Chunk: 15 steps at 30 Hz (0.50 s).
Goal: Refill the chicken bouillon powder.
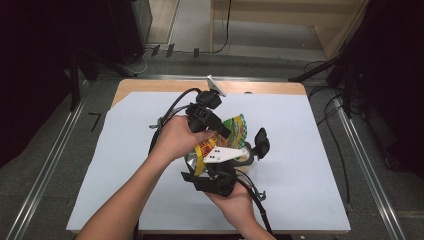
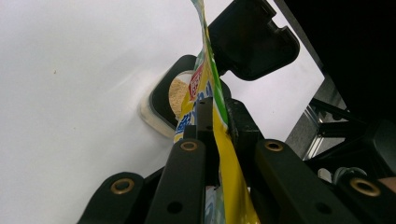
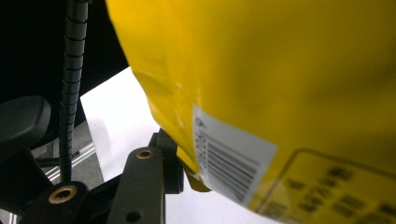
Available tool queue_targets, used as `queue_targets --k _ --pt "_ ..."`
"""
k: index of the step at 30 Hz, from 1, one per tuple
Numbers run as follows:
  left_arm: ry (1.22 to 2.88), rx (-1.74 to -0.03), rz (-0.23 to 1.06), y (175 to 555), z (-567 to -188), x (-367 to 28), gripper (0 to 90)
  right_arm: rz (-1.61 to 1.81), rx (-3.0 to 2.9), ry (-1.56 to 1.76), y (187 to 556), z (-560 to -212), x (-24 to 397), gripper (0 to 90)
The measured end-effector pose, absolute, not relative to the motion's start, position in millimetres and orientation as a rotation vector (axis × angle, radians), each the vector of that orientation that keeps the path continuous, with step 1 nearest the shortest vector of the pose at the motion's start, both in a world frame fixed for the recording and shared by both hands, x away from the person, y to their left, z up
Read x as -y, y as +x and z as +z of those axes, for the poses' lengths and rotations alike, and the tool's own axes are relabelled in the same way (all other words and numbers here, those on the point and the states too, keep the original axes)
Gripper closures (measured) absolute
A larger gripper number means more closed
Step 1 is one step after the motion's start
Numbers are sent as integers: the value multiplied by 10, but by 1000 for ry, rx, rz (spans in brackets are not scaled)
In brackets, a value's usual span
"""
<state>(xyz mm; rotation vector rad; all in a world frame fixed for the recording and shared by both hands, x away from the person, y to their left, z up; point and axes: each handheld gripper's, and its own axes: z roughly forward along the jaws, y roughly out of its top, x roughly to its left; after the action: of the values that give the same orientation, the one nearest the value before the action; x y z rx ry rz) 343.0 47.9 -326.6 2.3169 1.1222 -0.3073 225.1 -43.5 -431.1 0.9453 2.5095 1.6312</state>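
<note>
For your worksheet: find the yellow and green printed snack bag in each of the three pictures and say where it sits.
High view: the yellow and green printed snack bag is at centre, between both grippers.
Left gripper view: a thin edge up the middle, pinched by the jaws.
Right gripper view: upper right, barcode facing.
Shared landmark: the white table sheet.

The person's left forearm enters from the lower left edge of the high view and angles up toward the table's middle; the left hand wraps the black body of the left gripper, whose jaws point right and slightly down; in the left gripper view its two black jaws stand clamped together on a thin sheet between them; the right hand enters from the bottom edge, palm up, cradling the black right gripper with its grey three-cornered plate on top; its jaws stand partly apart, pressed on what they hold.
</note>
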Motion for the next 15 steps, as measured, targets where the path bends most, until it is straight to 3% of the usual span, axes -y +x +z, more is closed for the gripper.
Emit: queue_targets --k 15 --pt "2326 -1131 -290 3460 -3238 -420 858 1643 -2509 952 2302 -4313 444 629"
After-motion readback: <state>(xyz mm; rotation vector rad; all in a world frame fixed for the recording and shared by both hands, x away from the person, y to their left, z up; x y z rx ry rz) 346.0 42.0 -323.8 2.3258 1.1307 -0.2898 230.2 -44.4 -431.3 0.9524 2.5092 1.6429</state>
